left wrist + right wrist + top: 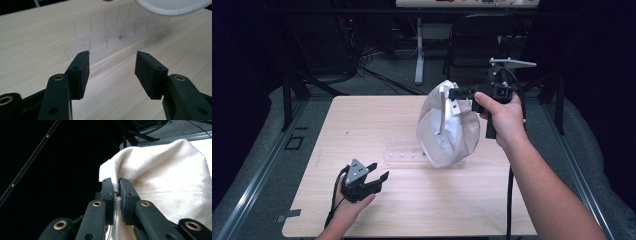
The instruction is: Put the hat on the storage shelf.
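Above the far right part of the wooden table (362, 125), the right gripper (462, 93) is clamped on the rim of a white cloth bag (447, 130), holding it aloft over a clear plastic tray (404, 152). Near the front edge, the left gripper (379, 177) stands open and empty.

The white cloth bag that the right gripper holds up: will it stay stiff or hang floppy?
Probably floppy: the white cloth bag sags and folds below the right gripper, pinched at one edge. It seems light, since that one pinch carries it. Its woven cloth looks unlikely to slip.
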`<state>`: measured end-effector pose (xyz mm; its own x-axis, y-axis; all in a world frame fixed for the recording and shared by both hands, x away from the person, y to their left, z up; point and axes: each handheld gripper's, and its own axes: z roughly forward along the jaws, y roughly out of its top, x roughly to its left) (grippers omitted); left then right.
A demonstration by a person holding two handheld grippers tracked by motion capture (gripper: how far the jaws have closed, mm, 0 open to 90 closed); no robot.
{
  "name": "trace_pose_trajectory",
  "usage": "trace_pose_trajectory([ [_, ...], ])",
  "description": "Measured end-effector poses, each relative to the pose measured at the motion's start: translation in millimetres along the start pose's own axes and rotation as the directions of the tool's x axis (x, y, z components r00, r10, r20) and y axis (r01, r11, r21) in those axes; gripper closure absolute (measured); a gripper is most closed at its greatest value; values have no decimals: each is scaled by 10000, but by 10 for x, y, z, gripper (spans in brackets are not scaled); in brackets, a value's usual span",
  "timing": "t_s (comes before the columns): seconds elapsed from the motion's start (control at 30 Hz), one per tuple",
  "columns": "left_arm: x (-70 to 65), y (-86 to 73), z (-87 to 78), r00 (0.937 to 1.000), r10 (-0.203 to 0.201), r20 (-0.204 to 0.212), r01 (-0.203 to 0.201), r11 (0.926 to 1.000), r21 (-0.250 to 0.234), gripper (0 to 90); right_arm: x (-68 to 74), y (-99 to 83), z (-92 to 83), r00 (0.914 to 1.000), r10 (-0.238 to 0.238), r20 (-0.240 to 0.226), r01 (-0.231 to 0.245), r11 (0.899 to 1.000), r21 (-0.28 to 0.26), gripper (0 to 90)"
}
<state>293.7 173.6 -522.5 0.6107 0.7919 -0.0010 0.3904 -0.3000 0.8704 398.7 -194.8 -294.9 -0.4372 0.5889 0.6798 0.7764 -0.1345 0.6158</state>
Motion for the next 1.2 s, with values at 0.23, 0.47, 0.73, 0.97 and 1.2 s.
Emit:
trace_pose_trajectory([
  [0.23,-295,348,218,9959,174,890,-137,9990,-421,465,55,83,78,9995,-8,303,13,9999,-150,833],
  [0.47,-610,621,421,9861,921,1383,-851,9948,-558,445,60,154,168,9989,100,457,-87,9996,-270,833],
  [0.73,-797,783,629,9822,1568,1033,-1550,9876,-252,439,105,244,251,9988,251,417,-234,9988,-428,833],
  [0.97,-853,898,749,9852,1660,433,-1660,9861,-41,464,129,290,287,9984,311,472,-283,9979,-591,833],
  [1.2,-843,902,814,9831,1833,-22,-1833,9830,138,618,114,303,308,9979,409,501,-375,9970,-680,833],
])
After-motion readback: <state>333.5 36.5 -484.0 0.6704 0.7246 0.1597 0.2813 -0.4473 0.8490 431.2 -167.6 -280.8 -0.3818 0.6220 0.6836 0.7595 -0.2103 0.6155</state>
